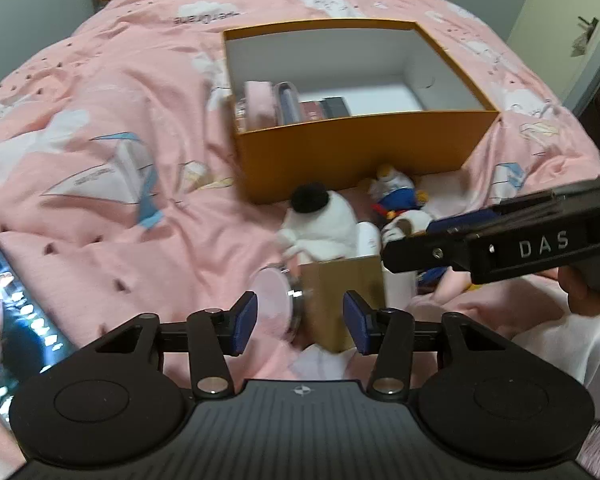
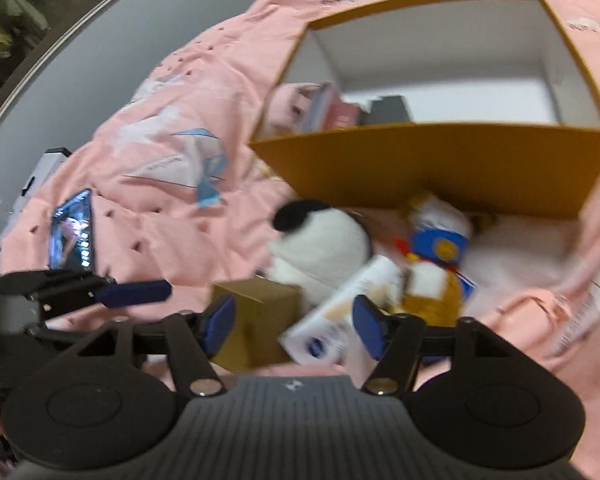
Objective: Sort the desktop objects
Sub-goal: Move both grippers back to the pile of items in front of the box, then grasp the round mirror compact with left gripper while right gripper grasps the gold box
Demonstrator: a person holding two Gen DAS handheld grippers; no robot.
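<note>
1. The white tube (image 2: pixel 336 316) lies just in front of the orange box (image 2: pixel 440 164), on the pink bedspread (image 2: pixel 148 184). Its long axis runs diagonally in the right wrist view, the printed end toward your right claw (image 2: pixel 294 328) and the far end toward the box. A blue round logo shows on the near end; the lettering is too blurred to read.
2. The small brown carton (image 1: pixel 342 300) stands upright beside the tube, nearer you than the box.
3. Your right claw: pads apart, not pressing anything. The tube's near end and the carton's corner sit between them.
4. Your left claw (image 1: pixel 300 322): pads apart, gripping nothing. The carton and a pink round tin (image 1: pixel 274 300) lie between them.
5. The white plush (image 1: pixel 322 224) and the blue-and-yellow plush (image 1: pixel 398 196) rest against the box's front wall.
6. Readable writing: "DAS" on the right claw's side, seen from the left wrist.
</note>
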